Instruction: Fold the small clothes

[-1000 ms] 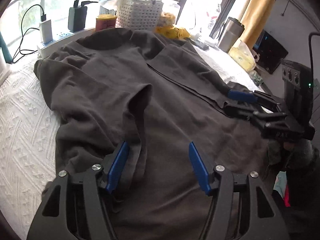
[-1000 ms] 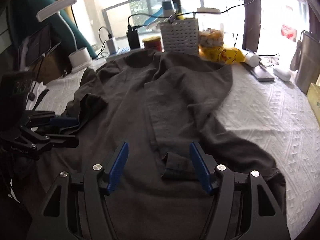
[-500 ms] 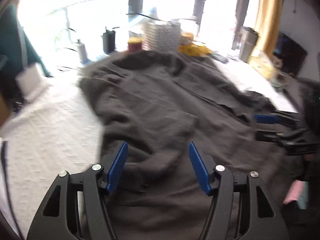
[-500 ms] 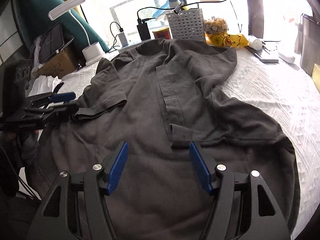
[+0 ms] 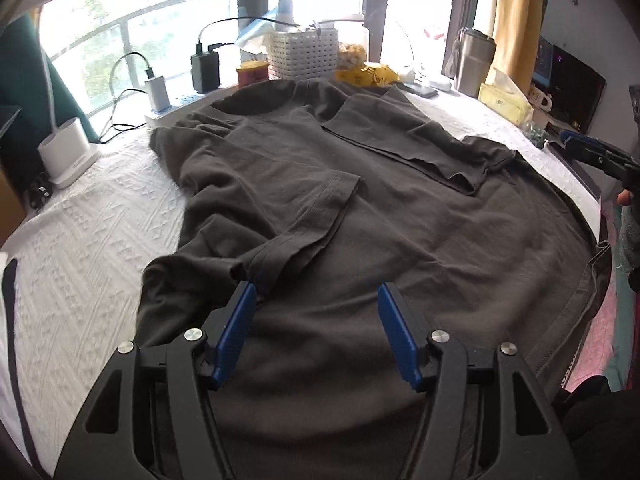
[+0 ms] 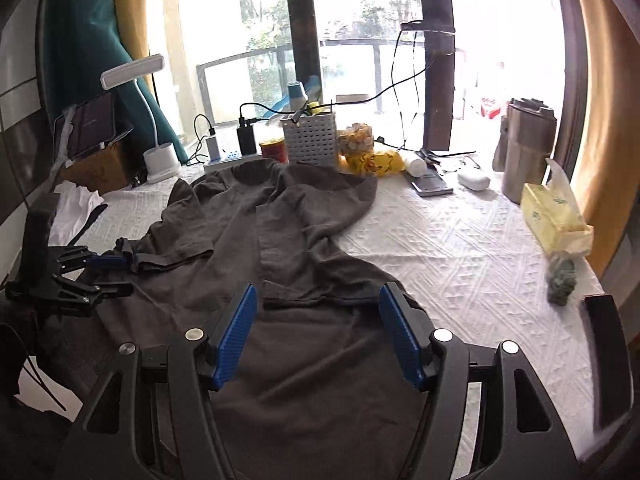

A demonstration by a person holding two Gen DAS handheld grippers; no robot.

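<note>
A dark grey T-shirt [image 5: 400, 240] lies face up on the white textured table cover [image 5: 100, 240], collar toward the window. Its left sleeve [image 5: 320, 208] is folded in over the body, and the right side panel [image 5: 432, 148] is folded in too. My left gripper [image 5: 318, 300] hovers open over the lower body, the sleeve end just beside its left pad, nothing between the pads. In the right wrist view the T-shirt [image 6: 312, 360] fills the lower middle, and my right gripper [image 6: 316, 300] stands open above its folded hem. The left gripper [image 6: 118, 274] shows at that view's left edge.
Along the window stand a white basket [image 5: 302, 54], a red tin [image 5: 252, 72], chargers with cables [image 5: 158, 90] and a desk lamp base [image 5: 66, 152]. A steel tumbler [image 6: 524, 148], a tissue pack [image 6: 554, 216] and a phone [image 6: 432, 184] sit at the right.
Both grippers have drawn back and risen, so more of the shirt shows. The right gripper has left the shirt's right side. The left sleeve now lies flat across the body.
</note>
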